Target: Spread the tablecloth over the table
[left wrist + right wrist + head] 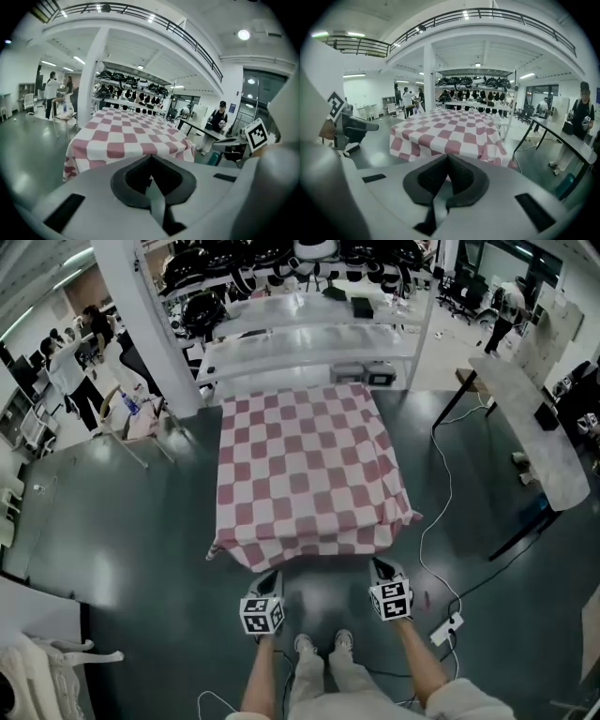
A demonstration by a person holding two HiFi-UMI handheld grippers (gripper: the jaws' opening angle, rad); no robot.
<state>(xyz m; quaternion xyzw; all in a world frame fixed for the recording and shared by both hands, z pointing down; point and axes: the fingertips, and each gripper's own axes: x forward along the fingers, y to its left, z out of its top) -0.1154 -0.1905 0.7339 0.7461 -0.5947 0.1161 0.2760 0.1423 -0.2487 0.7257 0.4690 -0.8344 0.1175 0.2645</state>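
At 12 o'clock, tablecloth (305,465) is lying spread; we're holding L gripper (274,575) & R gripper (377,564) w/ jaws pressed together, empty, near its edge.

Tablecloth (305,474): soft woven cloth, matt, lightly creased where draped over the edges and corners. Floor (112,521): smooth and glossy, mirrors ceiling lights in pale patches. Left gripper (272,579) and right gripper (380,566): smooth grey plastic shells with a dull sheen; jaws lined with dark, matt, rubbery-looking pads, finely textured. Cable (449,486) on the floor: smooth white plastic sheath. Side counter (525,418): pale matt top, thin dark metal-looking legs. Shelving (309,338): white, smooth, faintly shiny. Trousers (328,685): pale matt cloth.
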